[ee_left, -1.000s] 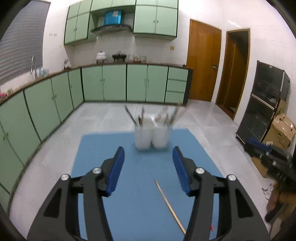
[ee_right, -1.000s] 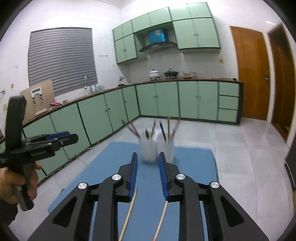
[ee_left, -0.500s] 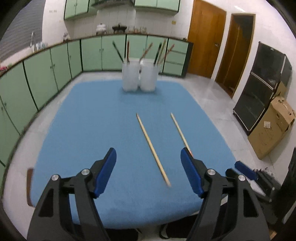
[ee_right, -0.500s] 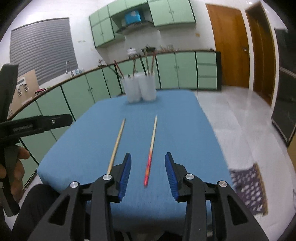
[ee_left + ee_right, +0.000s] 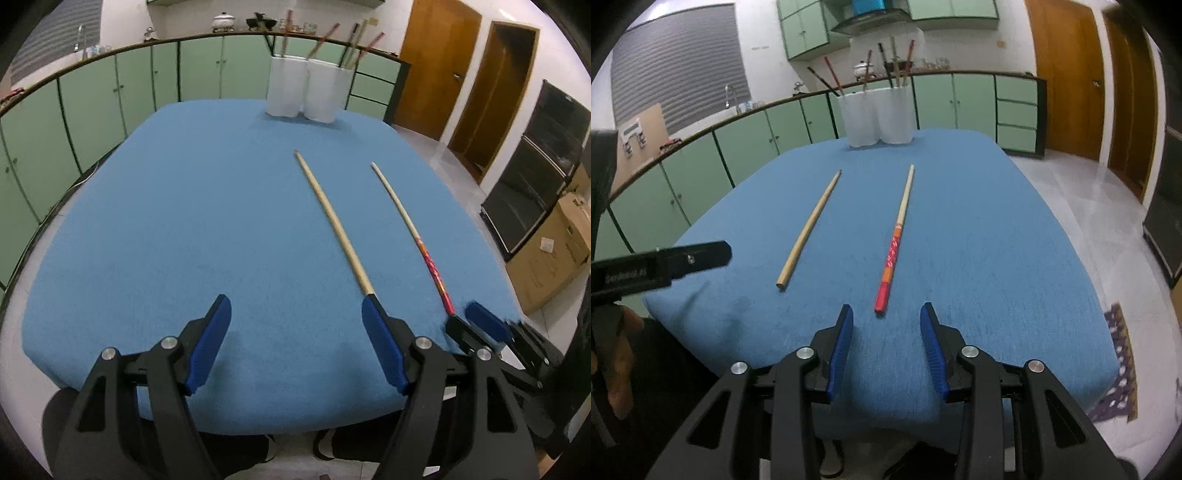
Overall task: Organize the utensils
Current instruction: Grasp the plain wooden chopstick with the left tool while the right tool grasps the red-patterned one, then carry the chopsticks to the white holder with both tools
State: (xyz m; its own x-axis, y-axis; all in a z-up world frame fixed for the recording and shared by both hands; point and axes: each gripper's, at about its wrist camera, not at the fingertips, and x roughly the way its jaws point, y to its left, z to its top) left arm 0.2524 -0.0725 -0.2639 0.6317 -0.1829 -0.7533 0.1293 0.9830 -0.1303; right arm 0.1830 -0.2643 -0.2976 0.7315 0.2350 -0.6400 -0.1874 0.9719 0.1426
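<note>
Two loose chopsticks lie on the blue table cloth (image 5: 184,221): a plain wooden one (image 5: 334,221) (image 5: 809,229) and one with a red patterned handle (image 5: 413,232) (image 5: 895,236). Two white holders (image 5: 303,90) (image 5: 875,118) with several chopsticks stand side by side at the far edge. My left gripper (image 5: 295,321) is open and empty over the near edge, its right finger by the wooden chopstick's near end. My right gripper (image 5: 885,325) is open and empty, just short of the red chopstick's near end; it also shows in the left wrist view (image 5: 480,325).
The left gripper's body (image 5: 661,262) reaches in from the left in the right wrist view. Green cabinets (image 5: 110,92) run behind and left of the table. Wooden doors (image 5: 436,66), a dark cabinet (image 5: 539,166) and a cardboard box (image 5: 554,251) stand at the right.
Both grippers have pulled back and dropped low to the table's near edge. The right gripper has opened wider. The two chopsticks lie still on the cloth.
</note>
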